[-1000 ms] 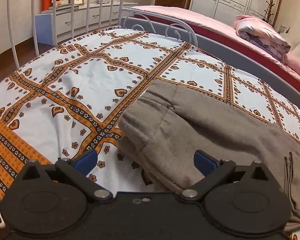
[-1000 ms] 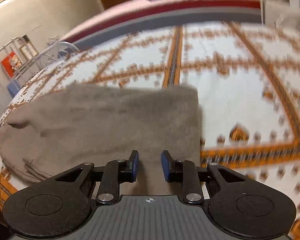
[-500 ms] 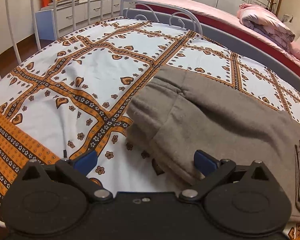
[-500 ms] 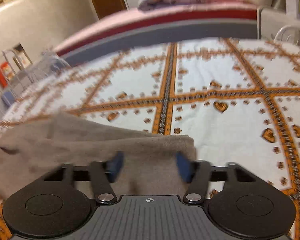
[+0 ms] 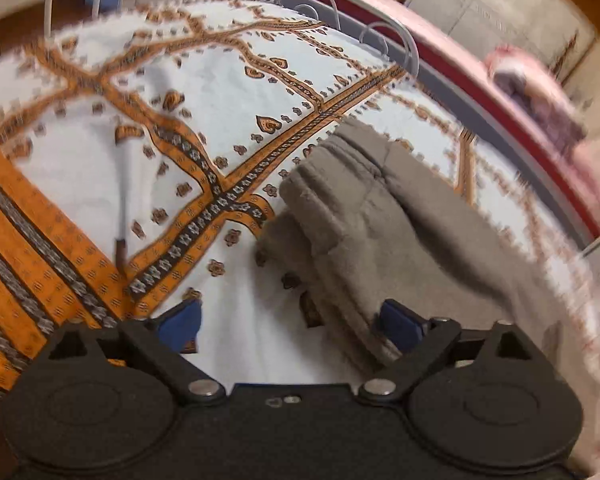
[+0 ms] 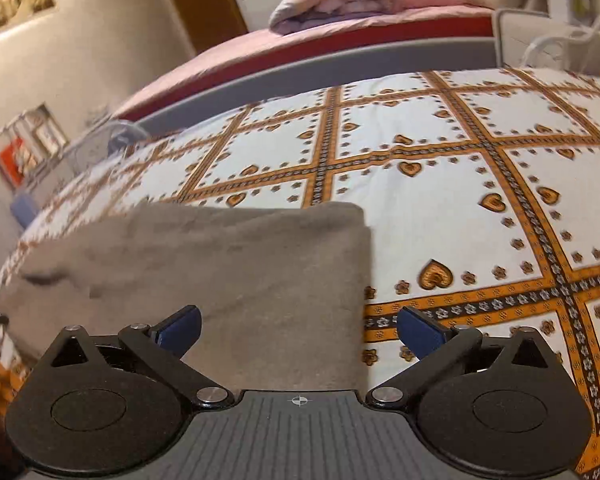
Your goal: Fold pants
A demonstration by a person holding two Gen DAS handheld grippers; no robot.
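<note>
From the left wrist camera, I see my left claw spread wide and holding nothing. The grey pants lie on the patterned bed cover, ahead of the claw and off to its right. They are already folded into a thick stack. The layered end faces me, and the right blue pad sits at that near end; I cannot tell whether it touches. The left pad is over bare cover, apart from the cloth. The stack's long axis runs away from me and to the right, toward the side of the bed where the grey rail runs. This view is blurred, so finer edges are hard to read.

From the right wrist camera, my right claw is also spread wide and pinching nothing. The pants lie just ahead and to the left, their long axis running crosswise from the claw out to the left side of the bed. The square right-hand end falls between my two pads, so the left pad is over cloth and the right pad over bare cover.

I judge the right claw nearer to a usable edge. Any further fold would likely bring that right-hand end leftward along the long axis.
</note>
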